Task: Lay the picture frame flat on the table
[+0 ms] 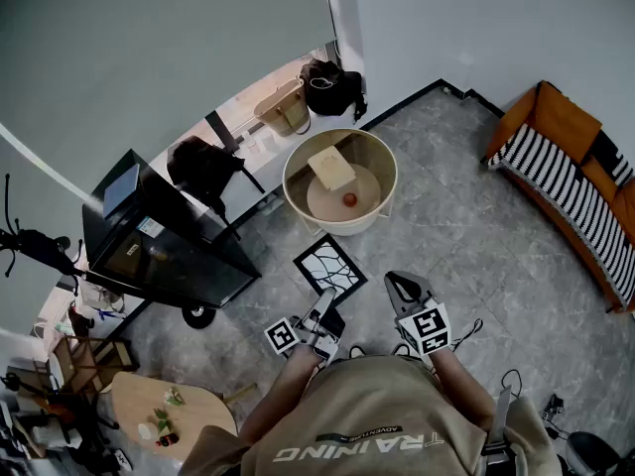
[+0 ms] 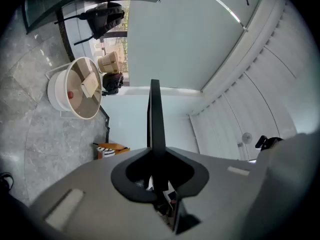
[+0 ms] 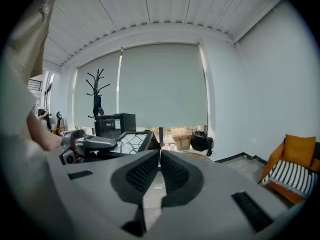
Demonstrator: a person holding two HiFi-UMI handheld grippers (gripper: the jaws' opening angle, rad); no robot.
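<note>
The picture frame [image 1: 329,270] is black with a white, black-veined pattern. It hangs in the air above the grey floor, in front of the person. My left gripper [image 1: 321,312] is shut on the frame's near edge. In the left gripper view the frame [image 2: 154,115] shows edge-on as a thin black bar rising from between the jaws of my left gripper [image 2: 157,159]. My right gripper [image 1: 399,282] hovers to the right of the frame, shut and empty. In the right gripper view its pads [image 3: 160,156] meet, with the frame [image 3: 131,141] off to the left. The round white table [image 1: 382,202] stands just beyond.
The round table's rim [image 2: 56,91] encloses a beige box [image 1: 331,168] and a small red ball [image 1: 349,199]. A black cabinet [image 1: 159,234] stands to the left, an orange sofa with a striped cushion [image 1: 568,163] to the right, and a small wooden table [image 1: 198,409] at the near left.
</note>
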